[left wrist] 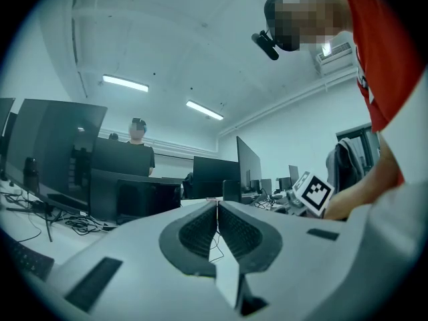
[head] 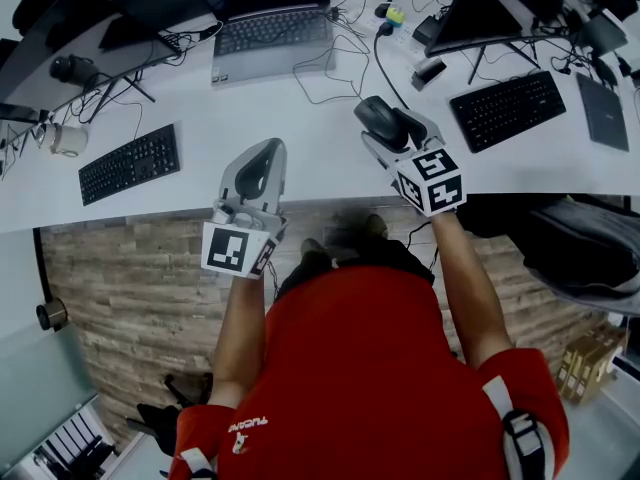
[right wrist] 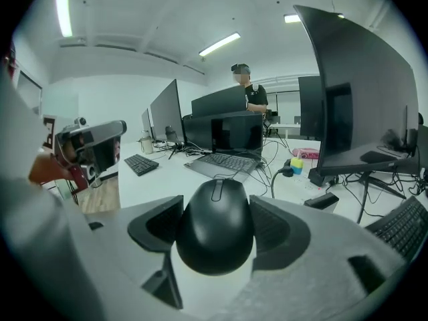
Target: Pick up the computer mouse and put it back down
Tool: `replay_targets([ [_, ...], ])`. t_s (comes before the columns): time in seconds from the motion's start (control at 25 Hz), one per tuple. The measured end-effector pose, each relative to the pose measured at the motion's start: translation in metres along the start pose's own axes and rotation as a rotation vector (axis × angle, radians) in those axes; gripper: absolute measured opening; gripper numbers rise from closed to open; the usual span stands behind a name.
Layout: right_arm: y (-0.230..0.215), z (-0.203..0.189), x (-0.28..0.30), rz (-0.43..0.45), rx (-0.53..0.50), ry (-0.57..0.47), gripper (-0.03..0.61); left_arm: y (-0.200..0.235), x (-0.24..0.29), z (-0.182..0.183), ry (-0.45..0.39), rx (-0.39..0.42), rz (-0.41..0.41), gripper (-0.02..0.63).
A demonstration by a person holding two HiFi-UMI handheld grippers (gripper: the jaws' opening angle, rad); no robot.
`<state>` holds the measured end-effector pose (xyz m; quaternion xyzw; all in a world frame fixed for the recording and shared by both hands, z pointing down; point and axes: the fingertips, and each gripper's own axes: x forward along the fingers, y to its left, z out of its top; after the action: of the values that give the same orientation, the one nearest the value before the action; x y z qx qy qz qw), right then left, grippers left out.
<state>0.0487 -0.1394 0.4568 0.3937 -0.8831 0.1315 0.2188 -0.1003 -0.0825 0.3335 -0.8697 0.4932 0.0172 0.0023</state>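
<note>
A black computer mouse (head: 380, 119) sits between the jaws of my right gripper (head: 388, 126), over the white desk (head: 310, 158) near its front edge. In the right gripper view the mouse (right wrist: 215, 227) fills the gap, and both dark pads (right wrist: 158, 225) press on its sides. Whether the mouse rests on the desk I cannot tell. My left gripper (head: 268, 148) hovers over the desk's front edge to the left, apart from the mouse. In the left gripper view its jaws (left wrist: 217, 206) meet with nothing between them.
A laptop (head: 272, 23) stands at the back, a black keyboard (head: 130, 163) at the left, another keyboard (head: 507, 108) at the right. Monitors (head: 480, 13), loose cables (head: 345, 63) and a power strip (head: 400, 28) crowd the far side. A person (right wrist: 249, 92) stands behind the screens.
</note>
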Motion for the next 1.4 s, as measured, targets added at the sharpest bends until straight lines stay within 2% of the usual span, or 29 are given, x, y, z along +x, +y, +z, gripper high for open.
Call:
replay_targets([
  [0.72,-0.014,-0.066,0.058,0.016,0.015,0.17,0.308,0.013,0.007,-0.013,0.033,-0.002,0.015,0.011],
  [1.4,-0.019,-0.091,0.076,0.021,-0.002,0.254,0.311,0.017,0.02,-0.024,0.056,-0.015,0.008,0.011],
])
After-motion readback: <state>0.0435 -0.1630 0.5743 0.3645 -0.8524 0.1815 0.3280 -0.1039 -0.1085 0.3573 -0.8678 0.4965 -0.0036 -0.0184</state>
